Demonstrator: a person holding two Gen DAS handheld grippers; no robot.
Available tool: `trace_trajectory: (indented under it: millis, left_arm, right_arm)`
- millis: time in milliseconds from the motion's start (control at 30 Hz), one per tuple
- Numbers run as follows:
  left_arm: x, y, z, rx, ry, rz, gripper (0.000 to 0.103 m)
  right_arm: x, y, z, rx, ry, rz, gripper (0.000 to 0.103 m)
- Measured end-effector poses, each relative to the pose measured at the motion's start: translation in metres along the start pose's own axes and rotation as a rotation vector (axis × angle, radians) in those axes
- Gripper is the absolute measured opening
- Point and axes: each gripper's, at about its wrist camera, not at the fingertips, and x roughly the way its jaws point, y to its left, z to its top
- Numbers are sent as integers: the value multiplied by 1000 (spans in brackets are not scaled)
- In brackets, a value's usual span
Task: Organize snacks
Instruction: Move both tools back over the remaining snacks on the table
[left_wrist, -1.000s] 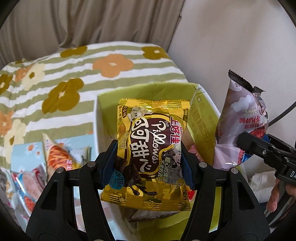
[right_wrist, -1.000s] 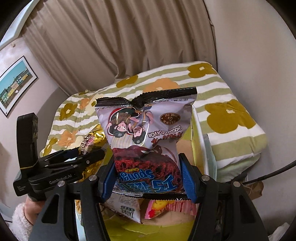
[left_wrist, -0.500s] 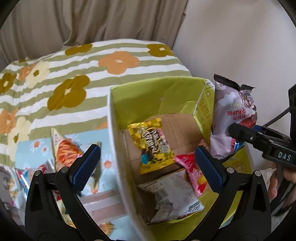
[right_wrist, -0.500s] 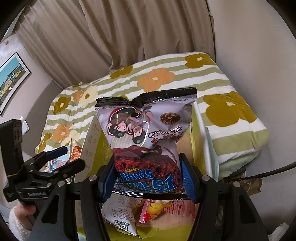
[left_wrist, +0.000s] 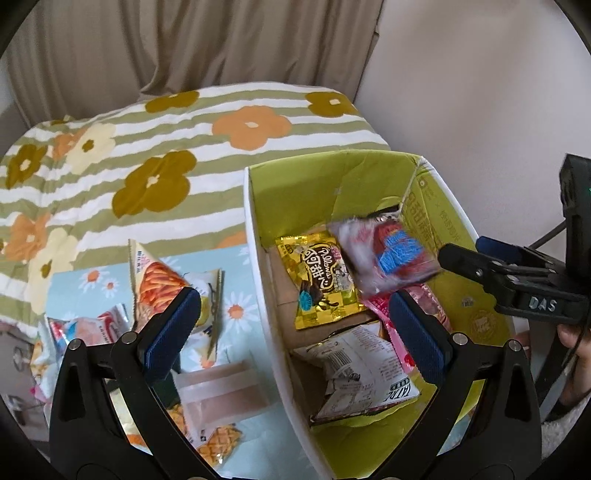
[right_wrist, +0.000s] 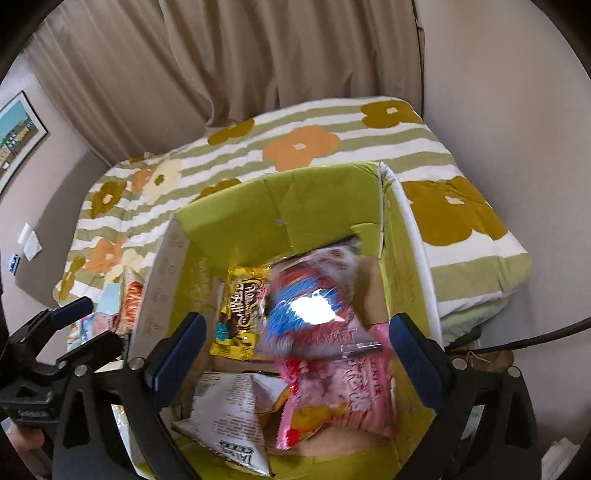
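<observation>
Since half a second ago, we note that the right gripper (right_wrist: 295, 354) has let go of the purple sponge-cake packet (right_wrist: 314, 306), which now shows blurred, apparently mid-fall, inside the green box (right_wrist: 277, 206). Its jaws stand spread with nothing between them. We find the left gripper (left_wrist: 291, 328) likewise released and empty, hovering over the box's left wall.

Contents of the box, as inspected: the gold Pillows packet (left_wrist: 321, 280) lies flat on the cardboard floor toward the far-left corner; the purple packet overlaps its right edge; a pink packet (right_wrist: 340, 391) lies nearer the right wall; a white pyramid packet (right_wrist: 232, 417) sits at the near-left corner.

Outside the box, to its left on the bed (left_wrist: 110, 155), several snacks remain on a daisy-print cloth (left_wrist: 92, 291), among them an orange-stick packet (left_wrist: 155, 284) and a waffle packet (left_wrist: 218, 443).

In our judgement the step in hand is the release. To do it well, we would keep both jaws wide, lift straight clear of the box walls, then take the left gripper to the nearest loose packet.
</observation>
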Motion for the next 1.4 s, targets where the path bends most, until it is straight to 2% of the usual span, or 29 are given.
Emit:
trace_trajectory:
  millis: [267,500,700,967,1100,1233,1400]
  left_arm:
    - [-25,-10,-11,5,-42,11,101]
    - [-61,-15,-29,-10,-98,41,101]
    - [-106,-1,-53,-52,-163,96,101]
    - [-155,49,-89,-134,-201,197,101]
    - [-169,83,-104,-159,-205,236,101]
    - [-171,129,-117,-173,-172,260,101]
    - [-162,186,-132,-173,-103,239,101]
  right_arm:
    - [-27,4,-17,-6,-5,51,99]
    - [-60,26,-26,-94,-65,96,99]
    - [-79,54,-29,-179,-104,168,99]
    - [-81,113,-31,-275,-115,290,99]
    - [-71,147,-32,-322,-99,318,99]
    - [-53,184,-35,-346,-73,347,99]
    - [-18,229,-39,-318,-3,360,99]
